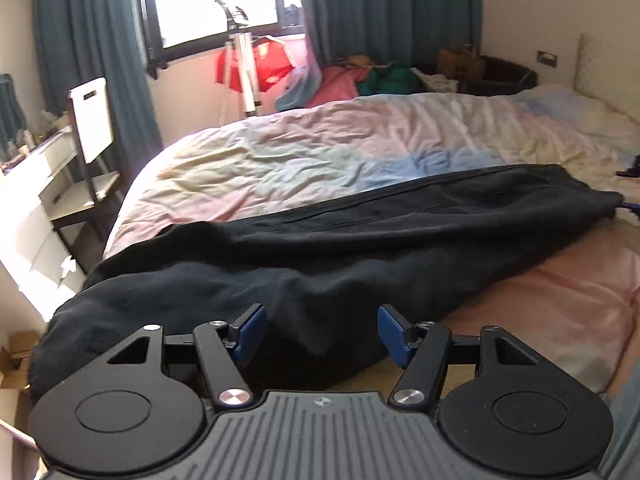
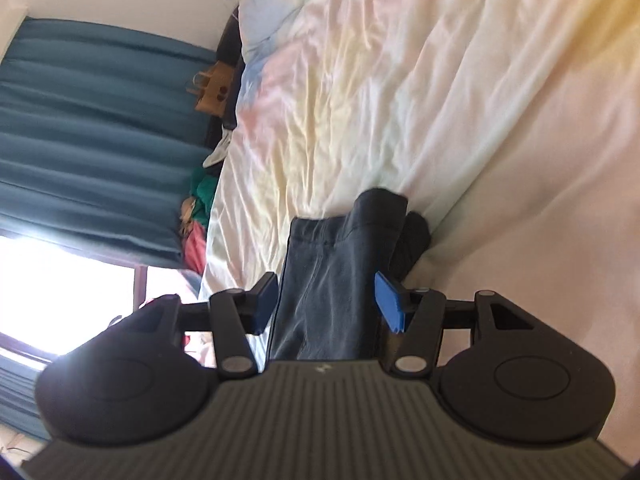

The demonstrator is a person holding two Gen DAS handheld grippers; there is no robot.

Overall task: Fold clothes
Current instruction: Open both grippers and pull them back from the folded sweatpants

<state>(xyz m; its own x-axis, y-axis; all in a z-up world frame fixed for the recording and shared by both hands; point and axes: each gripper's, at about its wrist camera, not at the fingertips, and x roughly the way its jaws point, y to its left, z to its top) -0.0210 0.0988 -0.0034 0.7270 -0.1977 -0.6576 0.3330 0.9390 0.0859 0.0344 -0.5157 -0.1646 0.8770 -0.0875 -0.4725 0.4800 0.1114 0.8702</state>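
A long black garment (image 1: 360, 240), which looks like trousers, lies stretched across the near side of the bed (image 1: 320, 152), from the left corner to the right edge. My left gripper (image 1: 322, 334) stands open just above its near, bunched end; the blue pads (image 1: 250, 332) touch nothing. In the right wrist view, which is rolled on its side, the dark grey end of the garment (image 2: 332, 280) lies on the pastel sheet between the open jaws of my right gripper (image 2: 326, 304). Its pads (image 2: 388, 304) stand clear of the cloth.
A pile of pink and green clothes (image 1: 360, 78) sits beyond the bed's far side, under teal curtains (image 1: 384, 12) and a bright window. A white desk (image 1: 36, 200) and a chair (image 1: 92, 152) stand left of the bed. A pillow (image 1: 600, 64) lies at the right.
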